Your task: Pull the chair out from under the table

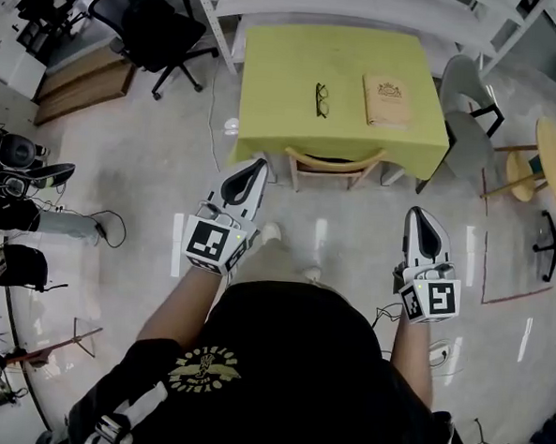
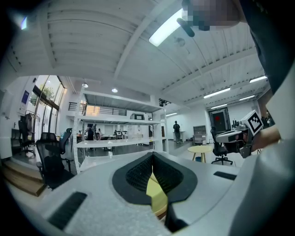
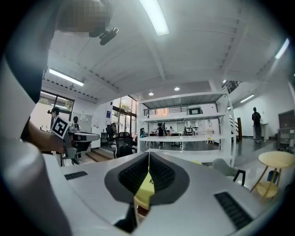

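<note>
While the chair (image 1: pixel 334 161) sits tucked under the yellow table (image 1: pixel 276 104), both grippers are closed with nothing held: the left gripper (image 1: pixel 254 166) hangs near the chair's back, the right gripper (image 1: pixel 419 216) well apart.

Nothing here can be read as a word or number; the tan booklet (image 1: pixel 388 99) on the yellow table (image 1: pixel 278 66) bears a crest and print too small to make out; the black shirt (image 1: pixel 288 358) carries a gold emblem (image 1: pixel 203 369) with illegible lettering; the cubes on the left gripper (image 1: pixel 254 166) and right gripper (image 1: pixel 419 216) show only black-and-white square patterns
</note>
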A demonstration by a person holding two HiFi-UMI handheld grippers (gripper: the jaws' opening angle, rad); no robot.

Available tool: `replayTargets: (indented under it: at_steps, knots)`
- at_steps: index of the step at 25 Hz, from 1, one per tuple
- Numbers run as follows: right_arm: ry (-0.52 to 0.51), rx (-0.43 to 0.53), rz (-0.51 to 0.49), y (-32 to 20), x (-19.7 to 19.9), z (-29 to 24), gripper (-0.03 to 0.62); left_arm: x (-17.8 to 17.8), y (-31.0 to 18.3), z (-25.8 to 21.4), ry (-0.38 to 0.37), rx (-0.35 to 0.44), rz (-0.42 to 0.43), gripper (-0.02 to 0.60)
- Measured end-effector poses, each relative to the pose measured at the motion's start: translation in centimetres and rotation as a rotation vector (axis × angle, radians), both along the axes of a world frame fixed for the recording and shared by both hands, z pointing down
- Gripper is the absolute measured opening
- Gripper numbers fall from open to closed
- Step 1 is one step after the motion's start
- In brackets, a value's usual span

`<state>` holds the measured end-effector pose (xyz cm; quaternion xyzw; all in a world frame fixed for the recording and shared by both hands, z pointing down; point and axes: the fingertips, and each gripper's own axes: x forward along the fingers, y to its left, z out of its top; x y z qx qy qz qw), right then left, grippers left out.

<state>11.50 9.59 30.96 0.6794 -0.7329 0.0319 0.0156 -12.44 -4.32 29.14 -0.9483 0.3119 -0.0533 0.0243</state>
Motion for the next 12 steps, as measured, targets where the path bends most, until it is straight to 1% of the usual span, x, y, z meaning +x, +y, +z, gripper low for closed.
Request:
replayTargets:
  at_steps: [8, 12]
  knots:
    - [-0.012, 0.004, 0.025, -0.9, 0.9, 0.2, 0.011, 1.1, -1.0, 0.3, -0.017, 0.009, 0.026, 0.009]
    - [-0.011, -0.007, 0.031, -2.0, 1.6, 0.6, 0.012, 2.5, -2.0, 0.9, -0.032, 0.008, 0.057, 0.009]
